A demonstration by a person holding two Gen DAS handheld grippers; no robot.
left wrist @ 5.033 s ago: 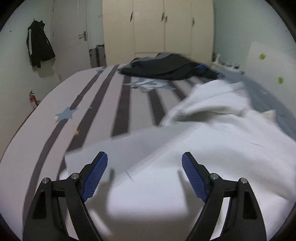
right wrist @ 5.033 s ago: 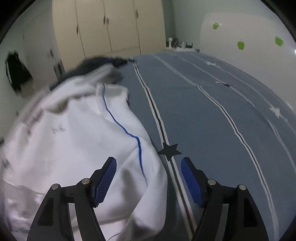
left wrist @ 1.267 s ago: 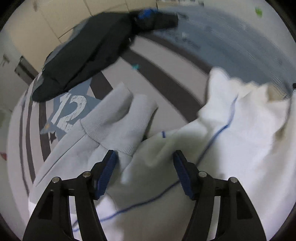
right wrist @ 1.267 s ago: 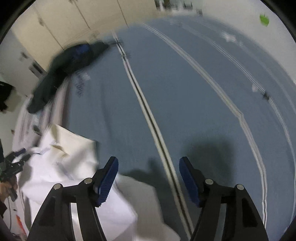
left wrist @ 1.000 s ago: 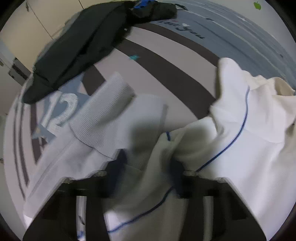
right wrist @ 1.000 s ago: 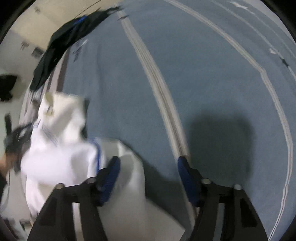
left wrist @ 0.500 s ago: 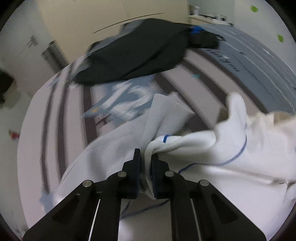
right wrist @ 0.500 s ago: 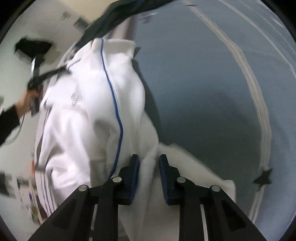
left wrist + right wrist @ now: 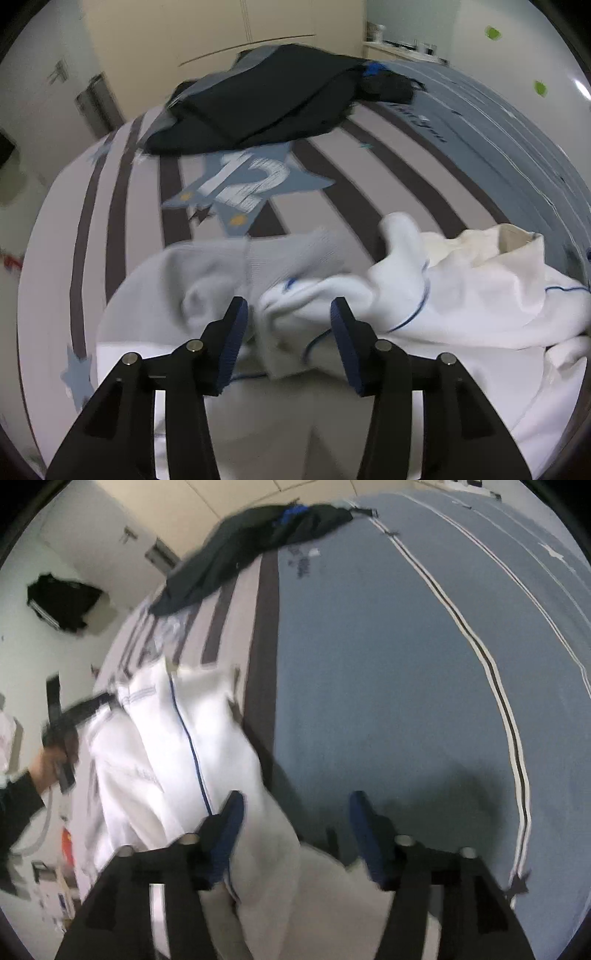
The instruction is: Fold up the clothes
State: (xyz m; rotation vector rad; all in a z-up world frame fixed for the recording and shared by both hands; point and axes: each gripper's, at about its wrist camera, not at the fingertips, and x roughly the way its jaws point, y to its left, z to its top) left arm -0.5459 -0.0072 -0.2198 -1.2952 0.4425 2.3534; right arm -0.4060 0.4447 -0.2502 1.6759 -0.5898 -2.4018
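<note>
A white garment with thin blue piping (image 9: 461, 295) lies crumpled on the striped bed, its grey ribbed cuff (image 9: 295, 254) turned up at the middle. My left gripper (image 9: 288, 332) hangs just over it, jaws opening; a fold of the cloth sits loose between the pads, not pinched. In the right wrist view the same white garment (image 9: 166, 738) runs down the left half. My right gripper (image 9: 295, 827) is over its near end, jaws opening, with cloth below and between the fingers, the pads apart from it.
A dark garment (image 9: 273, 99) lies at the far end of the bed, also the dark garment (image 9: 240, 557) at top. The bedcover has a "12" star print (image 9: 243, 184) and a blue half (image 9: 388, 664). A hand (image 9: 48, 760) holds the other gripper at left. A black jacket (image 9: 62, 602) hangs on the wall.
Half a second ago both grippers were shut on folds of the white garment. Both have now opened and let the cloth go, and both views have pulled back from the bed.
</note>
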